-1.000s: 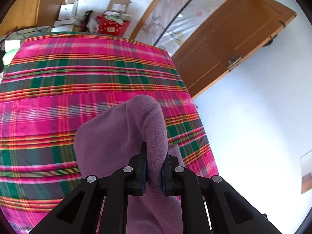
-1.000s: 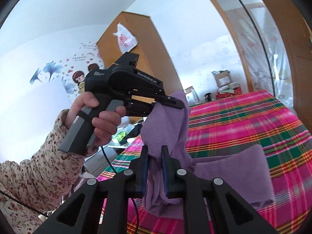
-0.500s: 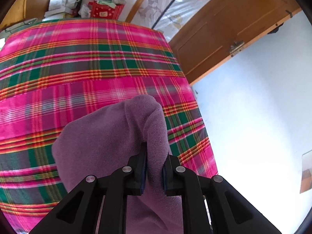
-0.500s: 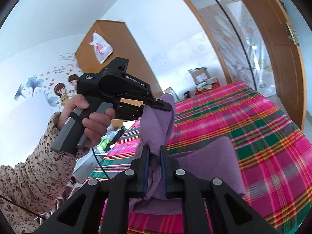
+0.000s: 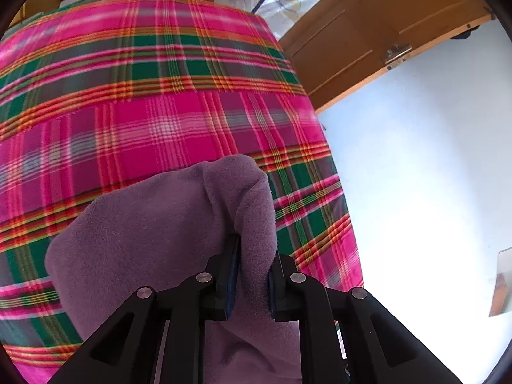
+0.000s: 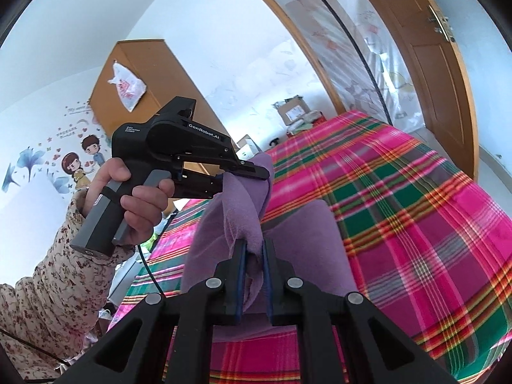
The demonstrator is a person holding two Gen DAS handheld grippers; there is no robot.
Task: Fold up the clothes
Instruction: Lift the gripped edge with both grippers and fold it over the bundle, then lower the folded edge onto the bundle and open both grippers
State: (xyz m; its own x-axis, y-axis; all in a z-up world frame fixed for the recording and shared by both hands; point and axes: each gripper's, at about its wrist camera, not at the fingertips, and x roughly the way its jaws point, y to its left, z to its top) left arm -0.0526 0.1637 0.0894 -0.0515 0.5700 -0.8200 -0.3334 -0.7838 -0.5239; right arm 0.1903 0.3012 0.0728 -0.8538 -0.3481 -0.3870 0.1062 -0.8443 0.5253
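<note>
pink plaid blanket (image 5: 166,102), wooden door (image 5: 377,32) (ajar), wardrobe (image 6: 150,73), white bag (image 6: 126,86), cartoon wall stickers (image 6: 80,160)

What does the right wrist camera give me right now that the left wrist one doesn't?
Only the right wrist view shows the left gripper from outside, the hand on its handle, a floral sleeve, the wardrobe with a plastic bag, and the wall stickers.

Only the left wrist view shows the plaid cover's side edge against pale floor.

Both show the purple garment pinched up above the plaid cover, each gripper shut on it, right gripper included.
</note>
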